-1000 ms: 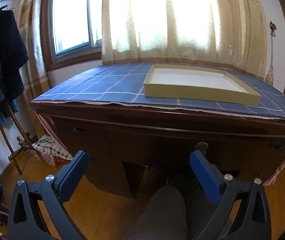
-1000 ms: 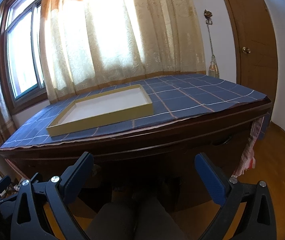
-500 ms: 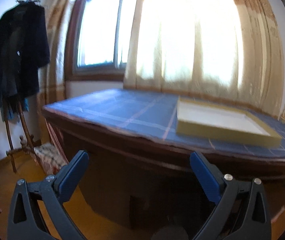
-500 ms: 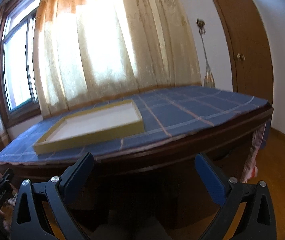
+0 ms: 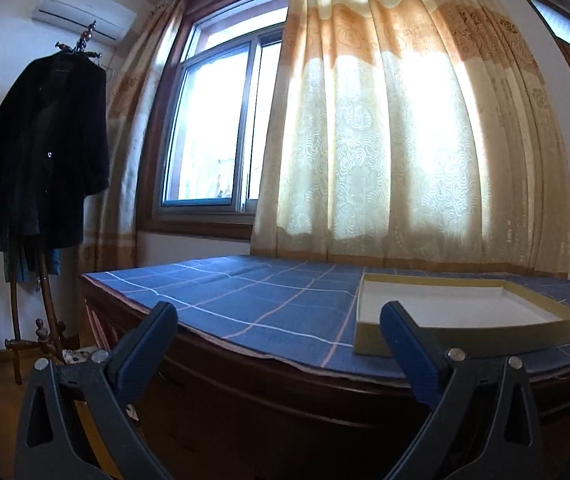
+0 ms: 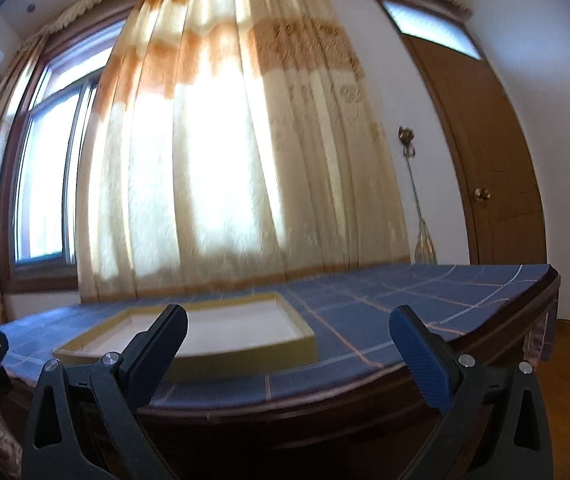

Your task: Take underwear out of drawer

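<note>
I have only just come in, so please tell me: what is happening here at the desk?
A person holds two grippers in front of a wooden desk covered with a blue checked cloth. The left gripper and the right gripper are both open and hold nothing. A shallow yellow tray lies empty on the cloth. No drawer is seen open, and no underwear is in view.

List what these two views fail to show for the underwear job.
- Drawer and underwear: in neither view; the desk front is dark, partly behind the left gripper.
- Right wrist view: motion-blurred; tray partly behind the right gripper.
- Left wrist view: cloth cut off at right.
</note>
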